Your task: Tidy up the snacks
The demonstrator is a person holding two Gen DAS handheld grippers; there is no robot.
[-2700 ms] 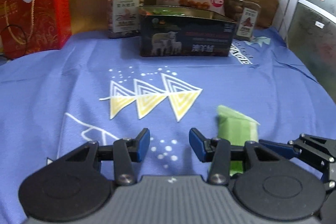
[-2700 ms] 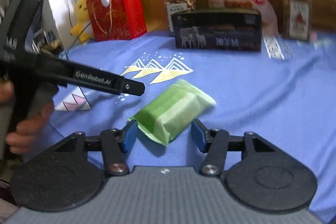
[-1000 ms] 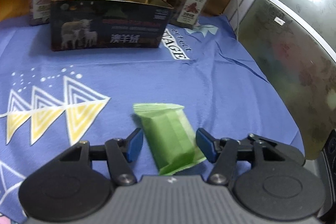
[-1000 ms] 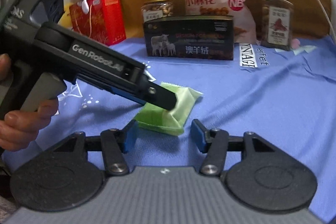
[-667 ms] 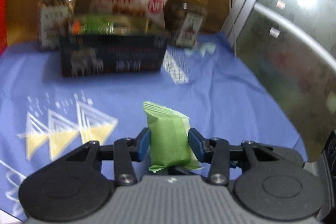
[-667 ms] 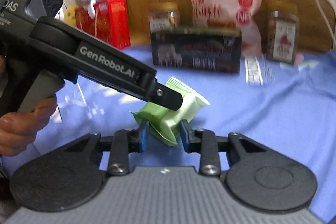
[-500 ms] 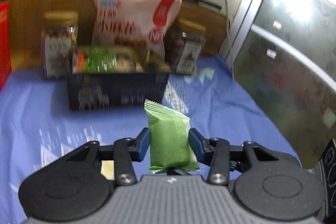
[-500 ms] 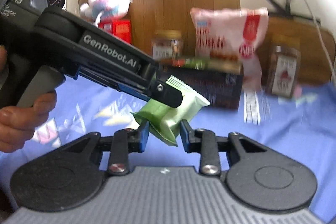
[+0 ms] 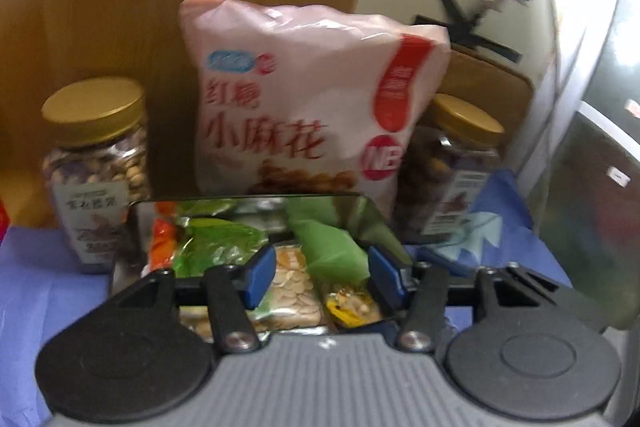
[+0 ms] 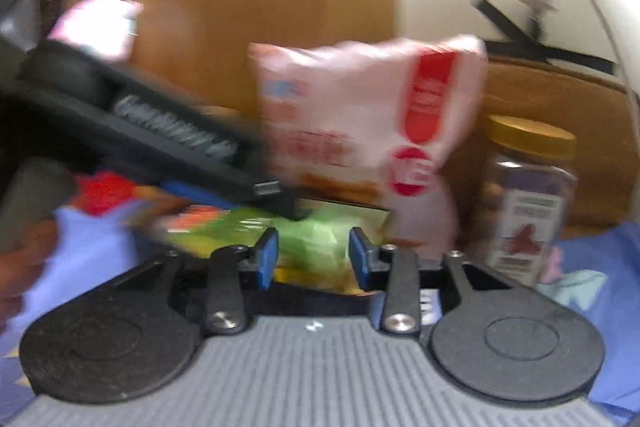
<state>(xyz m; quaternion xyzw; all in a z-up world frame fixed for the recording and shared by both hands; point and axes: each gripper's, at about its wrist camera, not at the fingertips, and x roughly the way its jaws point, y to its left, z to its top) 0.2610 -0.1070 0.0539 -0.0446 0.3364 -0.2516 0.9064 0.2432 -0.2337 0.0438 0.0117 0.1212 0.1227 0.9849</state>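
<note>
The green snack packet [image 9: 328,247] lies in the dark tin box [image 9: 372,211] among several other snack packets, at the box's right side. My left gripper [image 9: 322,273] is open just above the box, its jaws apart with the packet lying between and beyond them. In the blurred right wrist view the green packet [image 10: 316,239] sits between the jaws of my right gripper [image 10: 314,259], which stand open around it. The left gripper's body [image 10: 168,135] crosses that view from the left.
A pink snack bag [image 9: 308,99] stands behind the box. A gold-lidded nut jar [image 9: 98,167] is at its left and another jar [image 9: 452,171] at its right. A blue cloth [image 9: 36,291] covers the surface. A wooden panel is behind.
Both grippers carried the green packet up and forward to the tin box. Their jaws have opened and the packet now lies in the box.
</note>
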